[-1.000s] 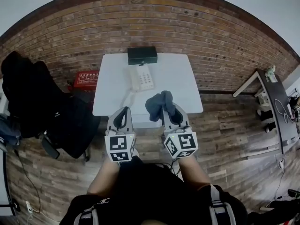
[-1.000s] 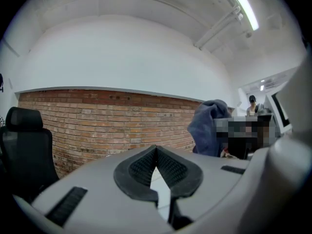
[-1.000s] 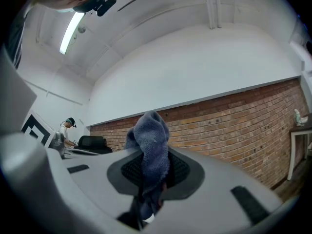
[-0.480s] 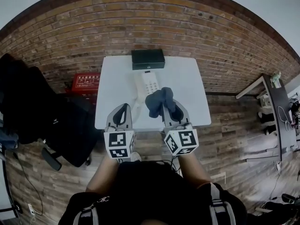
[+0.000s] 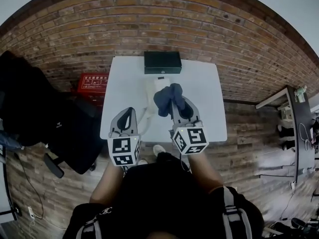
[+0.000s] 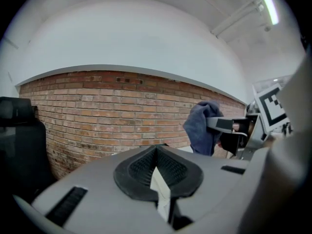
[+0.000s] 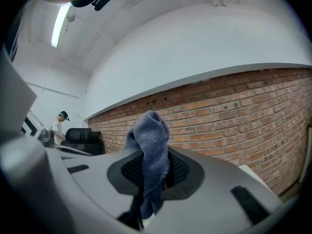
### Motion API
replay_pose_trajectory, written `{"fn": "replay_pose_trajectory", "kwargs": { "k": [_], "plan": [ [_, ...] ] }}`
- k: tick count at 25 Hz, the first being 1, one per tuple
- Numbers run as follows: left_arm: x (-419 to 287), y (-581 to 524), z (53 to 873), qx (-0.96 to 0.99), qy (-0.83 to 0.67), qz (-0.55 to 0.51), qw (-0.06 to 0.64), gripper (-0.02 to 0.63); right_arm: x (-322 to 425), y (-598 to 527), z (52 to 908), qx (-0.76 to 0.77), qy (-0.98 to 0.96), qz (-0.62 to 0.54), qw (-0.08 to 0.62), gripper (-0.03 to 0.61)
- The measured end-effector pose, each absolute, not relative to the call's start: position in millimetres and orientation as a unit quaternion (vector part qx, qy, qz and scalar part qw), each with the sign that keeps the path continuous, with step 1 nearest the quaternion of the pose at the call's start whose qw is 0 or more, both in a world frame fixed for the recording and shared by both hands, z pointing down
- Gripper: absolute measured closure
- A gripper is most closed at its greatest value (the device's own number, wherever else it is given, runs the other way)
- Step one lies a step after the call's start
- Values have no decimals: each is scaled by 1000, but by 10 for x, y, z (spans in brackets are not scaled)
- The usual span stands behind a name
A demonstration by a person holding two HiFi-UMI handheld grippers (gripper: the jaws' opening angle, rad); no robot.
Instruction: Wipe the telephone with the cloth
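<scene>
The white telephone (image 5: 155, 85) lies on the white table (image 5: 199, 113), in front of a black box (image 5: 162, 62); its near end is hidden. My right gripper (image 5: 173, 103) is shut on a dark blue cloth (image 5: 167, 98), which hangs above the telephone's near end. In the right gripper view the cloth (image 7: 151, 145) bunches up out of the closed jaws of my right gripper (image 7: 157, 172). My left gripper (image 5: 127, 117) is shut and holds nothing, over the table's front left edge. The left gripper view shows my left gripper (image 6: 156, 154) with its pads together, and the cloth (image 6: 201, 128) to the right.
A brick wall (image 5: 149, 24) runs behind the table. A red box (image 5: 92, 82) stands on the wooden floor left of the table, beside a black chair (image 5: 35, 108). Another desk (image 5: 299, 128) stands far right. A person (image 7: 60, 125) is in the distance.
The person has stepped closer to the table. Both grippers have moved forward over it, and the cloth in the right gripper now hangs over the telephone's near end.
</scene>
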State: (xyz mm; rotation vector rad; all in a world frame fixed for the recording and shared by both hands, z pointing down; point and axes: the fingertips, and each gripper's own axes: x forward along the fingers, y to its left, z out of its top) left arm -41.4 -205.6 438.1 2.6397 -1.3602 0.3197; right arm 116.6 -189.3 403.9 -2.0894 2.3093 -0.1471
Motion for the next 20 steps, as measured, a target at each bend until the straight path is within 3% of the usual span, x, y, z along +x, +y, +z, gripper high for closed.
{"fn": "replay_pose_trajectory", "kwargs": {
  "k": [13,20],
  "plan": [
    [-694,-2407,4307,811,-570,118,64,617,1217,-3219,4621,-573,808,8,-137,535],
    [-894,-2436,4343,785,-602,135,61,617,1292,-3620,4942,-573,801,1,-173,535]
  ]
}}
